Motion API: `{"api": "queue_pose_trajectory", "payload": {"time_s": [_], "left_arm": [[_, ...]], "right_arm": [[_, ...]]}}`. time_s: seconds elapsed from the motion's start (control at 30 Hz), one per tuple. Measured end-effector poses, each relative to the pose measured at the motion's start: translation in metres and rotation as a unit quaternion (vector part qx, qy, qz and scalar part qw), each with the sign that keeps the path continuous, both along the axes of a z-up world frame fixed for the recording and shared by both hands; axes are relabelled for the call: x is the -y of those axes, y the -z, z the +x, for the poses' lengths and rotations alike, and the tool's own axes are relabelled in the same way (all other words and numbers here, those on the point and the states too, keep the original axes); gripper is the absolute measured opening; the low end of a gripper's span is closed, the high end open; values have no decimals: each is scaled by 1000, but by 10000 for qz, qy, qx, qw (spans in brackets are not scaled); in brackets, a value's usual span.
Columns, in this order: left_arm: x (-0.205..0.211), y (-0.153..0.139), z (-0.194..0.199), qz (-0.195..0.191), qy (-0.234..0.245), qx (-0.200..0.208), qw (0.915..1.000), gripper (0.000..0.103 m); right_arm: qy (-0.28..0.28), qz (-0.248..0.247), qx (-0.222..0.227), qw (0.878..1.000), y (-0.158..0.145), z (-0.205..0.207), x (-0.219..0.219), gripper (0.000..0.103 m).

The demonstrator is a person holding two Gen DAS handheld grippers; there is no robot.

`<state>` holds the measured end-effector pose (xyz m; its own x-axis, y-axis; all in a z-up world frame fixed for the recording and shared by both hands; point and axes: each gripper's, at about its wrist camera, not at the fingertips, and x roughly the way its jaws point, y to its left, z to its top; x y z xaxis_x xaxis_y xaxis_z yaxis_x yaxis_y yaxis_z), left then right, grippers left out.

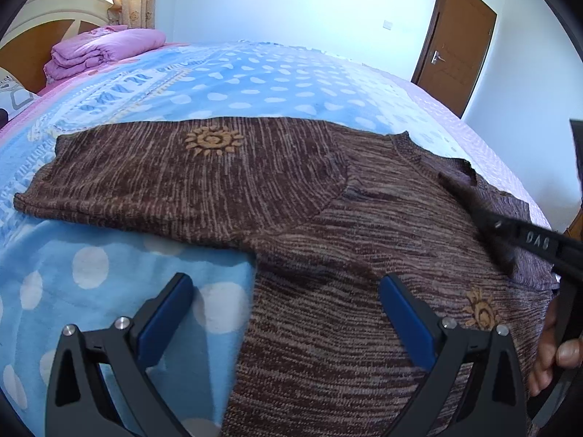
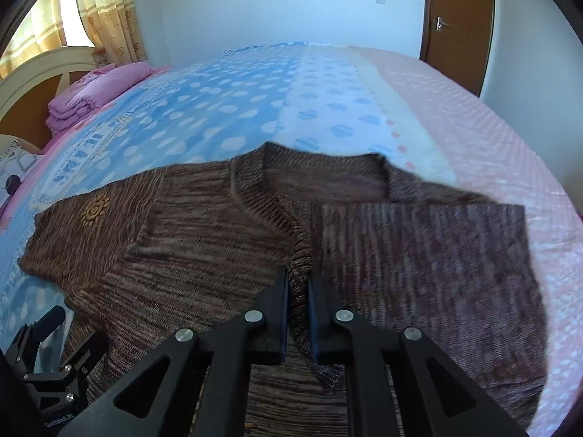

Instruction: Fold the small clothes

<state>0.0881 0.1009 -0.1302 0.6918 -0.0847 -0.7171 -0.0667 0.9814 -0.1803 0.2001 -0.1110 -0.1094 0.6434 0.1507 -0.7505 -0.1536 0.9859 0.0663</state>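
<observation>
A brown striped knit sweater (image 1: 226, 182) with tan sun motifs lies on the bed, its left sleeve spread flat. My left gripper (image 1: 286, 313) is open and empty, just above the sweater's left side edge. In the right wrist view the sweater (image 2: 204, 240) has its right sleeve folded over the body, inner side up. My right gripper (image 2: 299, 287) is shut on a fold of that sweater fabric near the collar. The right gripper also shows in the left wrist view (image 1: 473, 204), blurred.
The bed has a blue polka-dot blanket (image 1: 255, 80) and a pink sheet (image 2: 492, 138) to the right. A folded purple quilt (image 1: 98, 51) lies by the headboard at the far left. A brown door (image 1: 455, 43) stands behind the bed.
</observation>
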Motion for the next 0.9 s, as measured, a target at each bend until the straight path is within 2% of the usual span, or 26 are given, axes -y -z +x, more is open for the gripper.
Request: {"api": "queue_pose_trajectory", "payload": {"time_s": [0.03,0.07,0.1,0.2,0.27,0.33,0.37,0.5,0.57,0.7,0.77,0.9], "left_arm": [[0,0,0,-1,4,3,10000,103],[0,0,0,-2,2,1,10000,103],[0,0,0,-5,4,1,10000,103],[0,0,0,0,-1,1,10000,103],[0,0,0,3,-1,4,10000,103],[1,0,-1,2,-5,10,10000,103],[1,0,-1,4,-6,12,10000,103],[1,0,0,20,-3,10,10000,103],[1,0,0,27,1,10,10000,103],[2,0,-1,24,6,24,10000,103],[1,0,-1,17,12,35,10000,103],[2,0,-1,34,10,28,10000,103]], "right_arm": [[-124,213,-106,9996,3,1,1,43],[-225,524,-181,9982,4,-1,7,51],[-231,862,-137,9959,3,-3,13,54],[22,1312,208,9911,-10,-15,35,54],[532,1235,515,9896,-19,-24,57,50],[732,1172,564,9888,-22,-25,70,16],[789,1041,484,9902,-21,-23,73,13],[616,830,88,9946,0,-15,59,12],[527,1049,-125,9930,14,-13,48,12],[505,759,151,9957,18,-20,18,15],[478,915,99,9946,19,-17,12,15],[295,780,74,9965,12,-16,12,16]]}}
